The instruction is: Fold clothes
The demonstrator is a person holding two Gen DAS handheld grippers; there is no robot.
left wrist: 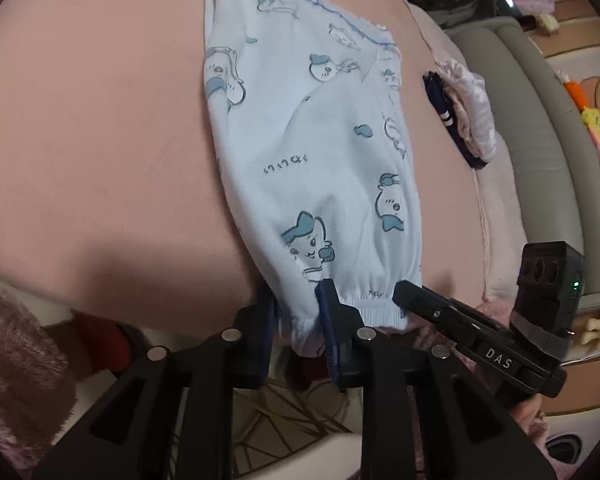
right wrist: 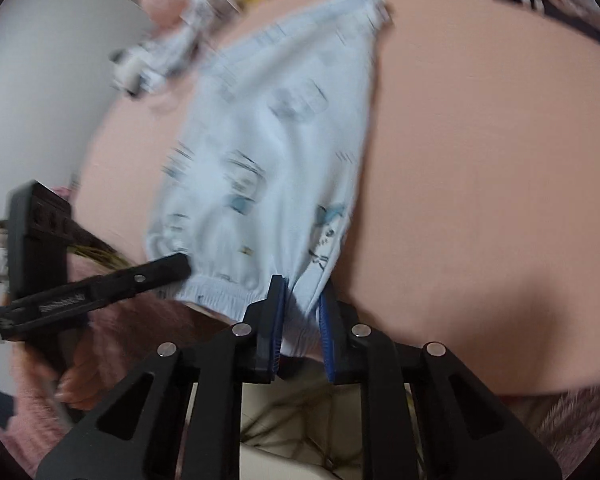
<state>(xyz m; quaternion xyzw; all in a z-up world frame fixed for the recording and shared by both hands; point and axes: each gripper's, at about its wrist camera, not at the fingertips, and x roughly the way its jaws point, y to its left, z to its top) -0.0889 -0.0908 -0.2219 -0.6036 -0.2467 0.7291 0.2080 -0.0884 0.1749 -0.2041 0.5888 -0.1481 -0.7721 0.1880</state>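
A pale blue garment printed with cartoon animals lies flat on a pink surface, its elastic waistband nearest me. In the left wrist view my left gripper has its blue pads on either side of the waistband's left corner, with cloth bunched between them. My right gripper comes in from the right at the band's other corner. The right wrist view is blurred: the garment stretches away, and my right gripper pinches the waistband corner. My left gripper touches the band further left.
A dark navy striped cloth and a whitish garment lie at the pink surface's right edge, beside a grey padded rim and toys. A fuzzy pink sleeve is at lower left. A blurred white bundle lies far left.
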